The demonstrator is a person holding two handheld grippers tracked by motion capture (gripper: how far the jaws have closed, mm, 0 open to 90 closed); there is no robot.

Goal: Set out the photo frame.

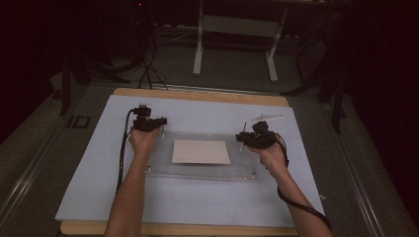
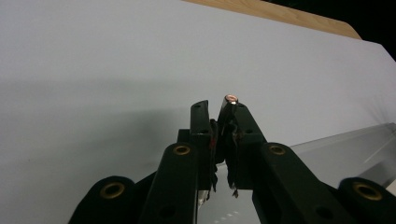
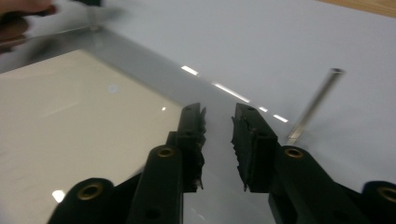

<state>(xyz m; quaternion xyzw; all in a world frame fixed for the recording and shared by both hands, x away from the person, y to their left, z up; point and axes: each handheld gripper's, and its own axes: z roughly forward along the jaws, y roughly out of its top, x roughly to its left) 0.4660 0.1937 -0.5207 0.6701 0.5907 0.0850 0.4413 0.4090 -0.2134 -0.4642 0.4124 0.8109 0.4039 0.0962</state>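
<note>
The clear acrylic plate (image 1: 207, 170) over its cream paper sheet (image 1: 201, 151) lies mid-table, my left gripper (image 1: 154, 123) pinching the thin metal post (image 2: 230, 99) at its ten o'clock corner, my right gripper (image 3: 218, 122) partly open, empty beside the two o'clock post (image 3: 314, 103), still to handle.

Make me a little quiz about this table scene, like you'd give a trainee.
1. True or false: the right claw is gripping something.
2. What does the left claw pinch? A) a metal pin B) a spoon C) a sponge
3. What colour is the sheet at the middle of the clear plate?
Key: 1 false, its jaws stand apart with nothing between them; 2 A; 3 cream.
</note>
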